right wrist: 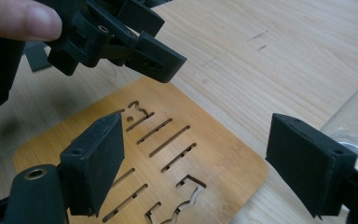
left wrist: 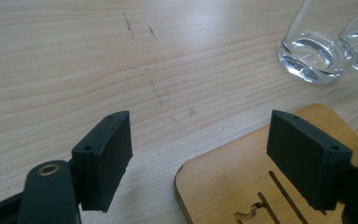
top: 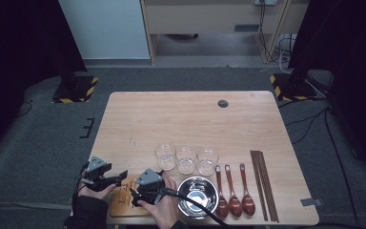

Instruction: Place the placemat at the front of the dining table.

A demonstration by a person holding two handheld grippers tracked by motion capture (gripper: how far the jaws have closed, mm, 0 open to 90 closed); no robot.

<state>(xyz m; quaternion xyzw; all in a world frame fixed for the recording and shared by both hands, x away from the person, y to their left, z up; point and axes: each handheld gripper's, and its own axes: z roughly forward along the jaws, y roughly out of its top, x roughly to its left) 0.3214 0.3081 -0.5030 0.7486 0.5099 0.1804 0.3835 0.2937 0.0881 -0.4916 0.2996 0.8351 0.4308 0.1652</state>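
Left gripper [top: 122, 177] fingers released over wooden board [top: 123, 204] left edge, right gripper [top: 134, 196] fingers released above board slots, near-left counter [top: 181, 119], glasses [top: 186, 159] far right.

Both grippers [top: 106, 177] [top: 143, 190] are black — grey three-cornered top plates, brass-ringed screw holes, block-shaped jaws — dark sleeve [top: 91, 212].

A slotted bamboo board [top: 124, 200] lies flat at the table's near edge

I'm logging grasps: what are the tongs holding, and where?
Nothing. Both the left tongs and right tongs stand open above the slotted wooden board.
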